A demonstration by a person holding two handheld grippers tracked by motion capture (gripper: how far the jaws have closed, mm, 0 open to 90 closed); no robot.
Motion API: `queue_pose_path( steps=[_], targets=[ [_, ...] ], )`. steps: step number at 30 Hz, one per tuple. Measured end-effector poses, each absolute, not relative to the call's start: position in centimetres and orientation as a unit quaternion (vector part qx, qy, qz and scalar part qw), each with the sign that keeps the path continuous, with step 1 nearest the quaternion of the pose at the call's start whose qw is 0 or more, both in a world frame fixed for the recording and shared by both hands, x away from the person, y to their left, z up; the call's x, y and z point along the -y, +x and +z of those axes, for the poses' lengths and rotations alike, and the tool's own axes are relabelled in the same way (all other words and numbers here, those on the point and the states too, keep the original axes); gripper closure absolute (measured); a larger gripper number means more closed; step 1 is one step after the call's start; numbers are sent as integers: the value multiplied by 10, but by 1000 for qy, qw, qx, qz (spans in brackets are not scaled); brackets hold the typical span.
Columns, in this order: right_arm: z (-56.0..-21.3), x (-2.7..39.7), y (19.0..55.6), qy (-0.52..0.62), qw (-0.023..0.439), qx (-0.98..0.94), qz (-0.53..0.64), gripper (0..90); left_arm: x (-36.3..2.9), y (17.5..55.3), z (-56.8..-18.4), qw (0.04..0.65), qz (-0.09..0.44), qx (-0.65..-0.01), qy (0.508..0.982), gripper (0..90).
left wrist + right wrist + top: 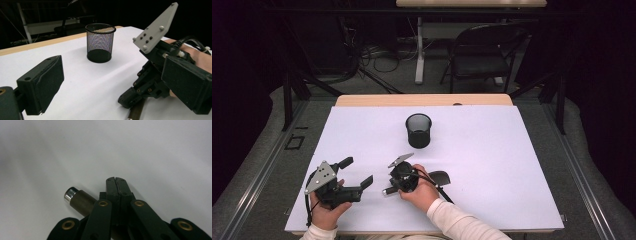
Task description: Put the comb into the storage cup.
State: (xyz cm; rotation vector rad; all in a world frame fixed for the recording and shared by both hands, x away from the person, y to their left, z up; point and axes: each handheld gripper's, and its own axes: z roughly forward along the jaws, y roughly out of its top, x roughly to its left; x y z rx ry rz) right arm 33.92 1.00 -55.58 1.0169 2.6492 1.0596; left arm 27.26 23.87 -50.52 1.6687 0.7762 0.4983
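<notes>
Right gripper [388,189], jaws pressed together, looks clamped on a brown pen-like cylinder [80,201] low near the table's [492,165] front edge, left gripper [358,173] wide and empty beside it; lift first, tip it upright, then lower into mesh cup [418,131] mid-table.

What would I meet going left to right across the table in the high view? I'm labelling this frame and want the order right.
Left gripper, jaws apart, then right gripper, jaws together over a brown cylinder with a silver end, then the black mesh cup farther back.
</notes>
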Motion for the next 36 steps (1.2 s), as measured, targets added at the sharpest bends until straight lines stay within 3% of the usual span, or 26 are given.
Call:
queue_pose_path(
  steps=[36],
  targets=[
    [-554, 28, 290, 311, 24, -885, 346, 900, -234, 273, -507, 572, 208, -330, 722, 50]
  ],
)
